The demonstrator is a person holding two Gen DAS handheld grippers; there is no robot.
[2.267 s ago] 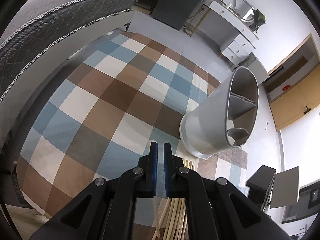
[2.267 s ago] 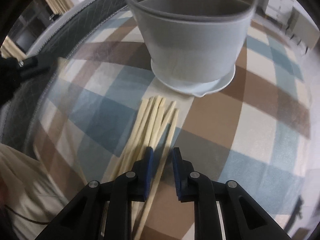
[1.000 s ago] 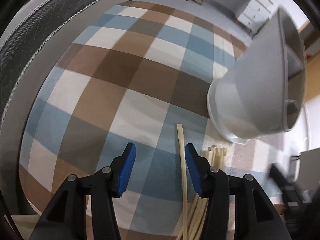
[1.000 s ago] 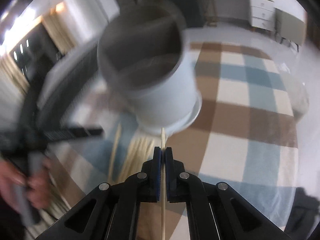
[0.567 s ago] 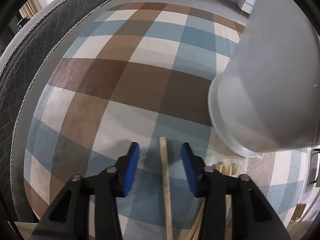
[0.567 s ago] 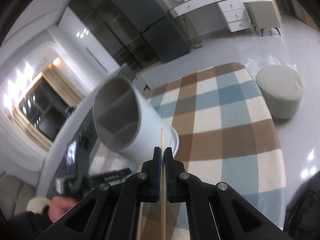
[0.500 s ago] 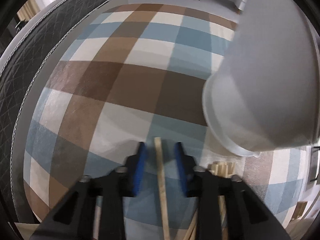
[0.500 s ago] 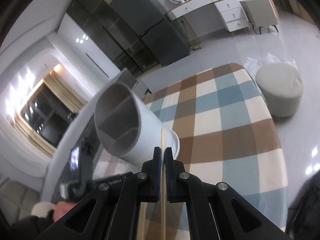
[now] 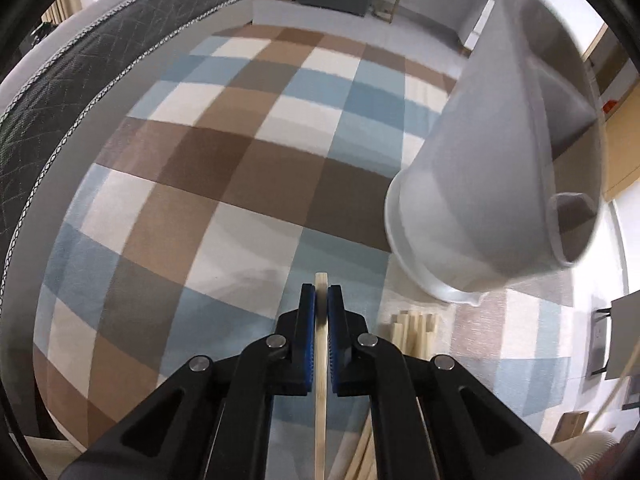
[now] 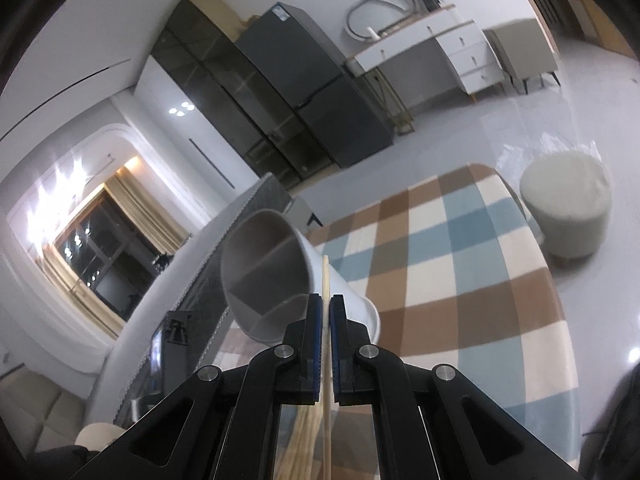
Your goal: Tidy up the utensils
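While each gripper, left gripper (image 9: 321, 300) and right gripper (image 10: 325, 308), pinches one pale wooden chopstick (image 9: 321, 360), the grey divided plastic holder (image 9: 500, 184) looks empty; a loose bundle of chopsticks (image 9: 412, 326) remains on the checked cloth (image 9: 240, 184).

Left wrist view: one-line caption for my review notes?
Left gripper shut on one chopstick above the checked cloth, beside the grey holder.

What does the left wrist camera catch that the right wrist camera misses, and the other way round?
Only the left wrist view shows the loose chopsticks lying on the checked cloth beside the holder's base. Only the right wrist view shows the dark cabinet, the white desk and the round stool. Both show the white utensil holder, the checked cloth, and tongs shut on a single chopstick: left tongs, right tongs.
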